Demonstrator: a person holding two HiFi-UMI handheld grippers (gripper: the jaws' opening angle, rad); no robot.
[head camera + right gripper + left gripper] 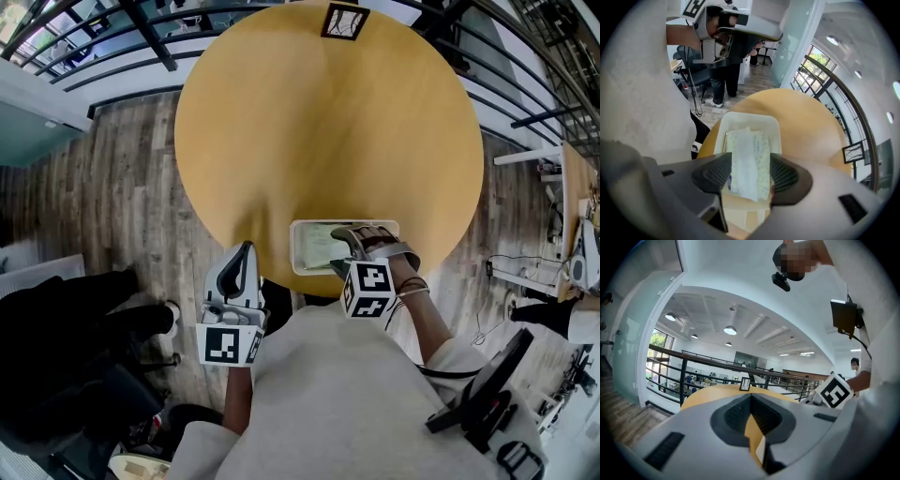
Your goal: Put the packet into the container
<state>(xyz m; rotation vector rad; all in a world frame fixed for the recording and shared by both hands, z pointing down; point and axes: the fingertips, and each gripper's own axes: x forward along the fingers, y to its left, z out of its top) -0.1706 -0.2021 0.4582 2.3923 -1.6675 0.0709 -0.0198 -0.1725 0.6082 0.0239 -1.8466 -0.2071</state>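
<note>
A white rectangular container [298,266] [743,118] sits at the near edge of the round wooden table [328,122]. My right gripper [343,247] [750,161] hangs over its near end. A pale patterned packet [322,246] [754,145] lies lengthwise between the jaws, its sides against both pads. The packet's far end reaches over the container; its near end sticks out above the tabletop. My left gripper [242,259] [750,397] is held off the table's near left edge, jaws together and empty.
A small framed marker card [344,21] [745,384] [853,152] stands at the table's far edge. A dark railing [122,56] curves behind the table. A person in dark clothes [66,319] is on the wooden floor to the left. Black equipment [483,398] lies at the right.
</note>
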